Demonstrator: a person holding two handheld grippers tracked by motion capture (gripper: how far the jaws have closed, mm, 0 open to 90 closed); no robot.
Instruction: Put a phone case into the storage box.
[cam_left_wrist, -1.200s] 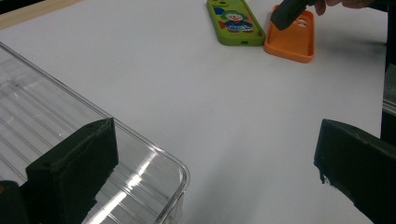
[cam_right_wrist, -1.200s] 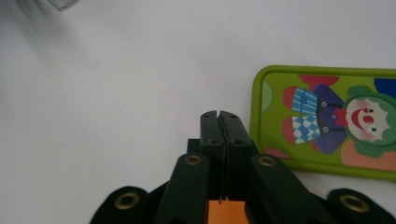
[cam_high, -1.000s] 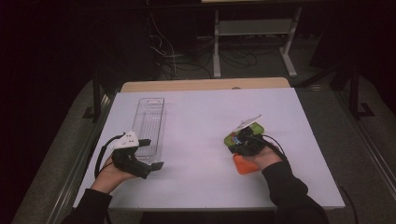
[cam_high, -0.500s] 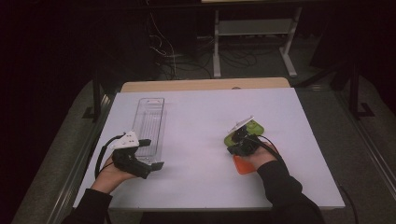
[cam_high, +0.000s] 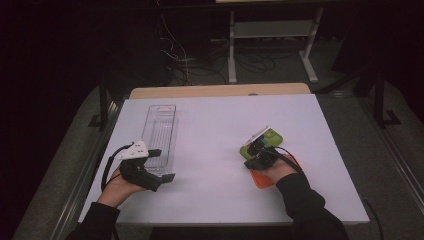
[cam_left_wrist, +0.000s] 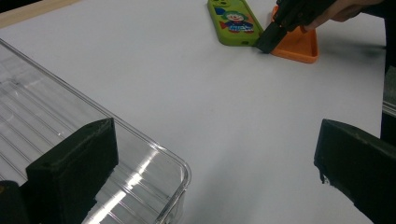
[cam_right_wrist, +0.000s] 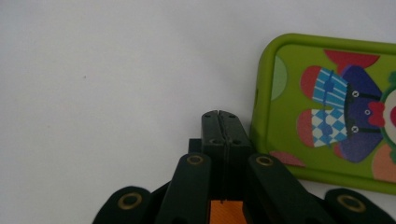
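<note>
Here the green case (cam_right_wrist: 327, 112) lies just beside the closed right gripper (cam_right_wrist: 219, 116).

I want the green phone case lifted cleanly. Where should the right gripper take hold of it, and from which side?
Probably across a long edge. The green phone case lies flat, printed back up, so only its thin rim offers a bite. The right gripper rests shut beside its near corner; I'd open it and come down over that side, clear of the orange case.

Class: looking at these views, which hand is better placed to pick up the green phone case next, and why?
Right. The right gripper, jaws shut, sits beside the green phone case; the left gripper is open by the clear tray, across the table.
</note>
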